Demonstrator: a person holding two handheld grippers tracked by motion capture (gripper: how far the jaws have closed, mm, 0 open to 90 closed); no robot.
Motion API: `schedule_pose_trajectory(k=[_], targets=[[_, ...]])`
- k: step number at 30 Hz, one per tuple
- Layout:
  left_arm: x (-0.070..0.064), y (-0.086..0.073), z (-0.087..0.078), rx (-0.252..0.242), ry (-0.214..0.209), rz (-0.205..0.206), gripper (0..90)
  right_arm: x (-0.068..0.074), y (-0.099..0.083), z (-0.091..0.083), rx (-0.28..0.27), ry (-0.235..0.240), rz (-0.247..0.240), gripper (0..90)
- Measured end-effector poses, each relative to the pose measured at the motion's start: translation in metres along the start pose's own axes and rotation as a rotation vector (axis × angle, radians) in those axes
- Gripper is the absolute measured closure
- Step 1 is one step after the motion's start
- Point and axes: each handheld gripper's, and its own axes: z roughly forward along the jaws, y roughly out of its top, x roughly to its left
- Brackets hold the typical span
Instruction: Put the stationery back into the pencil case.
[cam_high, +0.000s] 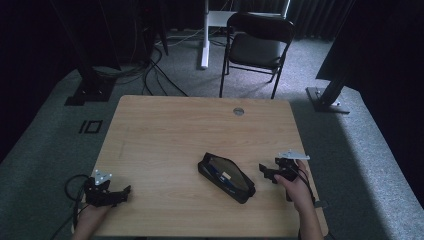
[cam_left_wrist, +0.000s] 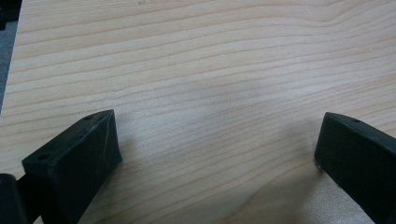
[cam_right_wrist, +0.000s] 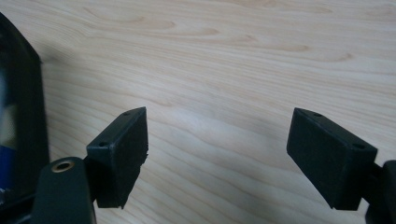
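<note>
**Operator A:** Report status of both claws.

**Operator B:** My left claw (cam_high: 125, 192) rests low at the near left corner of the worktop (cam_high: 165, 135), jaws spread wide apart, nothing between them. In the left gripper view I see bare wood grain between the two jaws. My right claw (cam_high: 264, 170) sits near the right edge, jaws likewise apart and empty.

**Operator A:** Location of the work item?

**Operator B:** The black zip pouch (cam_high: 226, 177) lies flat on the worktop, slanted, just beside my right claw and well apart from the left. It has a clear window panel; something blue and white shows through it. In the right gripper view, the edge of the pouch (cam_right_wrist: 21, 130) stands at the left margin, beside the jaw, not between the jaws.

**Operator A:** Step in hand?

**Operator B:** By my judgement, approach. No grasp is made.

**Operator A:** Requirement for the next move?

**Operator B:** I judge that the right claw must swing toward the pouch until its nearest end sits between the jaws, then close. The left claw must travel across to steady the far end. I cannot tell where the zip pull lies.
</note>
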Motion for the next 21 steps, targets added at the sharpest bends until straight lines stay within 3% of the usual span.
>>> schedule_pose_trajectory(k=[4,6,13,21], targets=[[0.0,0.0,0.0,0.0,0.0,0.001,0.3,-0.003,-0.008,-0.003,0.021,-0.018,0.017,20.3],[0.0,0.0,0.0,0.0,0.0,0.001,0.3,-0.005,-0.011,-0.005,-0.004,-0.038,0.02,20.1],[0.0,0.0,0.0,0.0,0.0,0.001,0.3,-0.013,-0.023,-0.008,0.026,-0.106,0.088,17.9],[0.0,0.0,0.0,0.0,0.0,0.001,0.3,-0.014,-0.036,-0.012,0.048,-0.158,0.084,17.9]])
